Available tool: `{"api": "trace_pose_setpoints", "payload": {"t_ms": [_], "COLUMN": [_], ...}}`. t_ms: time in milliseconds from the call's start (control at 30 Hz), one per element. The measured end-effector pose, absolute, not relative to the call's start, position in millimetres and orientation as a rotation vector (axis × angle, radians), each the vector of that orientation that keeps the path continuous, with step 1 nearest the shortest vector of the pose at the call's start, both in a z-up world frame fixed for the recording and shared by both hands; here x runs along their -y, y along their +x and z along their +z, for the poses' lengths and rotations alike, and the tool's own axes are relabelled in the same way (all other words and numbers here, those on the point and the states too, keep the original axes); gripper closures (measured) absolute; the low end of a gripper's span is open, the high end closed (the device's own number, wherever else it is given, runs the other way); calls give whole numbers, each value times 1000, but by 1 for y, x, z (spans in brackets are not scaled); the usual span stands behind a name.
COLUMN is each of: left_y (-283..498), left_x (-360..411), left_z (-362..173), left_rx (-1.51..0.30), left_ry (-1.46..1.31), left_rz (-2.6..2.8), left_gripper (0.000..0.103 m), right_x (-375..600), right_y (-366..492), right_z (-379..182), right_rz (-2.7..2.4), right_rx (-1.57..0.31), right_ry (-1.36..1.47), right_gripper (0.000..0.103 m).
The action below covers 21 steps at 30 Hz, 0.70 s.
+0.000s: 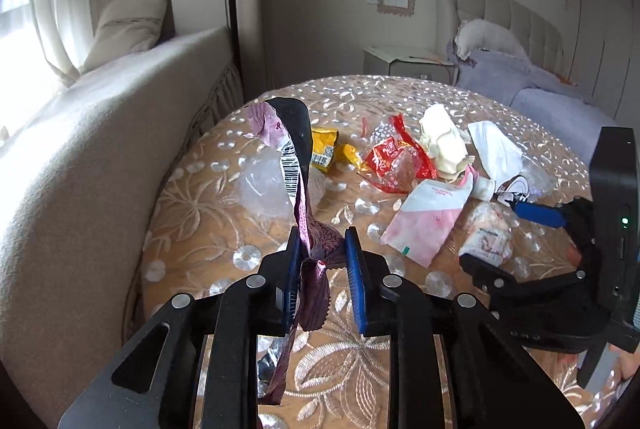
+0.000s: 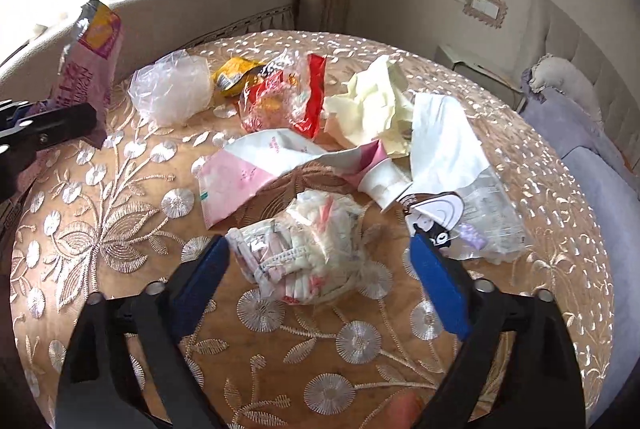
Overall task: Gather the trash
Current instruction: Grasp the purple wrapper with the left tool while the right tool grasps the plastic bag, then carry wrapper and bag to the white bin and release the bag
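Crinkly purple foil wrapper [image 1: 301,229] seemingly pinched in narrowed left gripper [image 1: 323,269], right gripper [image 2: 320,271] half-open astride crumpled clear packet bundle [image 2: 306,249], pads apparently clear

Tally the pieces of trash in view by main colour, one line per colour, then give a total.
Purple: 1, purple wrapper
Clear: 2, clear bag, clear film
Yellow: 1, yellow wrapper
Red: 1, red wrapper
Cream: 1, crumpled paper
White: 2, tissue, white bundle
Pink and white: 1, pink packet
Total: 9
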<state>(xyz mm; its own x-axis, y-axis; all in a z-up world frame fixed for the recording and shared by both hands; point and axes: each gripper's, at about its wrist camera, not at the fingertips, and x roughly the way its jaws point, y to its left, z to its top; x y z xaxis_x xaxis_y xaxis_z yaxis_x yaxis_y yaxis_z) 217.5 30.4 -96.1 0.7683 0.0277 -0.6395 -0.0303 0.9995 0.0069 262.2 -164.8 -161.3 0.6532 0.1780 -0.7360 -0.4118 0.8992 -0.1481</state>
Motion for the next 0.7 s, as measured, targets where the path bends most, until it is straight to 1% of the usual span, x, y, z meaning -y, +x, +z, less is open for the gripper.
{"api": "trace_pose_setpoints", "payload": {"t_ms": [33, 133, 233, 400, 567, 700], "left_y": [214, 207, 196, 174, 154, 135], "left_x": [-30, -29, -22, 1, 35, 70], "left_z": [-95, -91, -86, -74, -64, -60], "left_rx": [-691, -683, -666, -623, -593, -573], "left_ry": [-6, -10, 4, 24, 40, 60], "left_rz": [30, 27, 17, -47, -145, -243], "left_gripper": [82, 82, 82, 82, 82, 82], "right_x": [164, 167, 171, 189, 215, 239], "right_y": [265, 263, 247, 198, 144, 101], "right_z": [-164, -163, -153, -111, -73, -60], "right_rz": [355, 350, 335, 320, 258, 178], "right_rx": [-816, -815, -773, -645, -521, -453], "right_ry": [-306, -291, -300, -270, -265, -258], "right_gripper": [42, 44, 44, 44, 44, 44]}}
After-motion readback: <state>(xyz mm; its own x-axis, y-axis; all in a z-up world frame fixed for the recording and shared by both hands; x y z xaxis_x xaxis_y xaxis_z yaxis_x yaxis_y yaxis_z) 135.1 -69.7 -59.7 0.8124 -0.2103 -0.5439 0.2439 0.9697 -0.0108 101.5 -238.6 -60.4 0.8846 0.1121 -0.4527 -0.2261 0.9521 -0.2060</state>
